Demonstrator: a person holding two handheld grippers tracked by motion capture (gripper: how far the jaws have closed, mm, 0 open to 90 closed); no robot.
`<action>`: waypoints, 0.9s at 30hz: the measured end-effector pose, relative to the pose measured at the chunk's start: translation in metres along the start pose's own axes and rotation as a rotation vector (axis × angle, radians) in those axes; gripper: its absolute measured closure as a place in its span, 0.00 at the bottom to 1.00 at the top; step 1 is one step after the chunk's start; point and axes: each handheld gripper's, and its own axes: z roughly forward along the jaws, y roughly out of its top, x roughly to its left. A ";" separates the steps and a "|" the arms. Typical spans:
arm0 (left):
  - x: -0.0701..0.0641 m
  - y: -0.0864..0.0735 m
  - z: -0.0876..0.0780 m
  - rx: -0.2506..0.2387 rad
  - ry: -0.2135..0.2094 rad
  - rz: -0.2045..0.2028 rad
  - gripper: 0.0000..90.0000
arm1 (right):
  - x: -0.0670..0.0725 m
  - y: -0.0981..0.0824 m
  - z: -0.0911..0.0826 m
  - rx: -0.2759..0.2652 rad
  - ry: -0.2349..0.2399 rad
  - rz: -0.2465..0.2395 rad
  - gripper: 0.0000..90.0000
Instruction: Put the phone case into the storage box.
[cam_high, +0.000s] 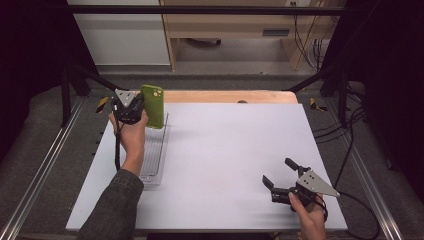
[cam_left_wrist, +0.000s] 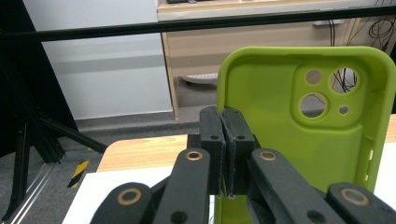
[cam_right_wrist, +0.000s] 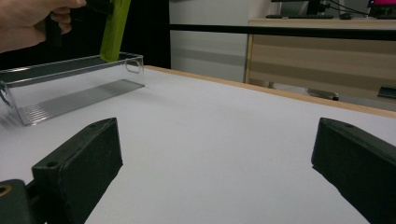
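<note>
- White table top (cam_high: 225, 165) is bare btw. the two hands; a gripper can pass freely across the middle and the far right part.
- Clear plastic tray (cam_high: 154, 155) lies along the left side of the table; its thin walls block a low sweep there.
- Green phone case (cam_high: 153, 106) hangs upright above the tray's far end, pinched by the left gripper (cam_high: 134, 107), so room over that end is taken.
- Left forearm (cam_high: 117, 200) runs beside the tray, closing the near-left corner.
- Right gripper (cam_high: 278, 178), jaws wide apart, sits at the near-right corner.
- Black frame bar (cam_high: 200, 10) crosses overhead at the far side.
</note>
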 end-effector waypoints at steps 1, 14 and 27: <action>0.001 0.000 0.000 0.001 0.001 0.000 0.97 | 0.000 0.000 0.000 0.000 0.000 0.000 0.02; 0.004 -0.002 0.001 0.004 0.007 -0.005 0.97 | 0.000 0.000 0.000 0.002 0.000 0.001 0.02; 0.006 -0.008 0.004 0.020 0.011 -0.012 0.97 | 0.000 0.000 0.000 0.002 0.000 0.002 0.02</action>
